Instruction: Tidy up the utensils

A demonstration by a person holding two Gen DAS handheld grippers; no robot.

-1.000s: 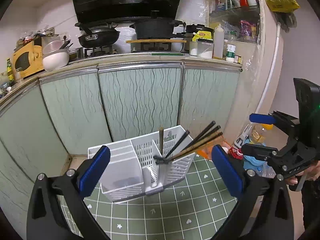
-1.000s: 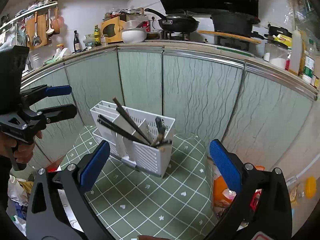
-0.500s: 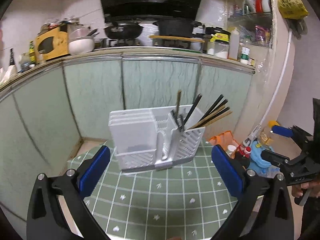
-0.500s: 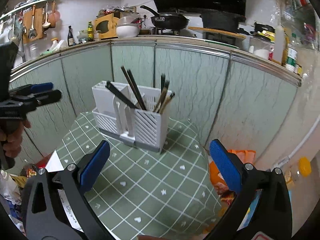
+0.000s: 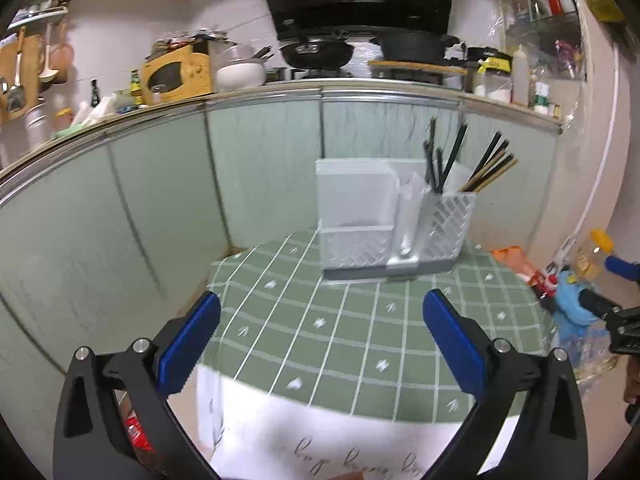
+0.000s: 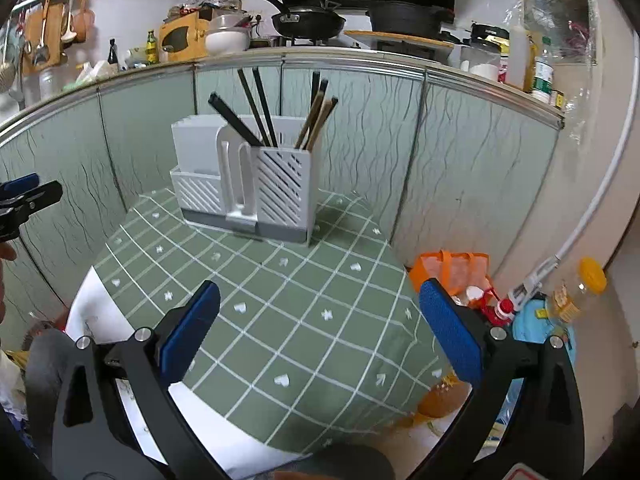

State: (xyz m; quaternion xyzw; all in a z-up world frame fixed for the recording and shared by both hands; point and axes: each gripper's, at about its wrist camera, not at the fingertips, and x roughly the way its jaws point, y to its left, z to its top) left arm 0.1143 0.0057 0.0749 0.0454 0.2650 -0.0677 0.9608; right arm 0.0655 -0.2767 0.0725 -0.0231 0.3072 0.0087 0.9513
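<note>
Looking along my left gripper (image 5: 320,322), I see its blue-padded fingers (image 5: 190,344) spread wide with nothing between them, hovering over the near part of the green checked tablecloth (image 5: 340,336). My right gripper (image 6: 318,318) reads the same way: fingers (image 6: 450,330) far apart and empty above the cloth. The white utensil holder (image 6: 248,184) stands upright at the far side of the table, close to the pale green cabinet doors (image 6: 460,152). Dark chopsticks (image 6: 256,108) lean out of its slotted compartment toward the left in the right wrist view, and a few brown wooden chopsticks (image 6: 318,120) lean from the same compartment's right end. From the left wrist view the holder (image 5: 384,224) sits right of centre, with the chopsticks (image 5: 480,168) fanning up and to the right. An orange bag (image 6: 452,268) sits beyond the table edge on the right, near a yellow-capped bottle (image 6: 580,288). On the counter behind, a black frying pan (image 6: 308,22) rests on the stove.
</note>
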